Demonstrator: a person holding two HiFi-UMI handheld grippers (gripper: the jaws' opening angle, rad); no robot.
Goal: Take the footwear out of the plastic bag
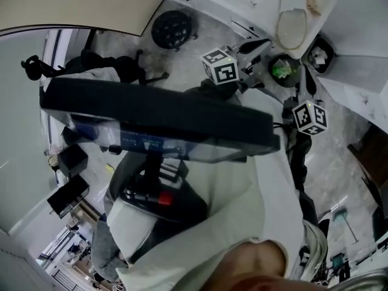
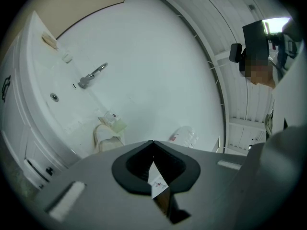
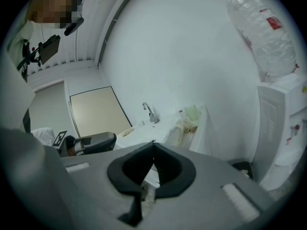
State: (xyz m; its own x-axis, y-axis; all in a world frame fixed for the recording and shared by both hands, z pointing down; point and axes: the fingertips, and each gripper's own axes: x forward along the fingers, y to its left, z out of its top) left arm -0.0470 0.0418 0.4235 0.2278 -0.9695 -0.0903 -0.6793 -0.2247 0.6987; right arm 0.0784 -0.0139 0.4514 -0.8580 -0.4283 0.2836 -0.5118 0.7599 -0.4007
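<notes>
I hold the left gripper (image 2: pixel 153 143) and right gripper (image 3: pixel 153 143) toward the counter (image 3: pixel 144 131), jaws pressed together on nothing, seemingly idle before any bag is approached.

Soft, even indoor light fills all three views, with no hard shadows; in the left gripper view the white wall (image 2: pixel 158 66) is bright almost to washing out, and a small bright patch (image 2: pixel 277 23) glares at the upper right. Both gripper views are round fisheye pictures with black corners, and straight lines bow toward the rim; the left gripper (image 2: pixel 153 142) and the right gripper (image 3: pixel 153 142) loom grey, shaded and soft in the foreground. The head view is dimmer; a dark bar (image 1: pixel 157 117) close to the lens is blurred; the pale floor (image 1: pixel 339 180) is sharper; the bottom edge is smeared out of focus.
</notes>
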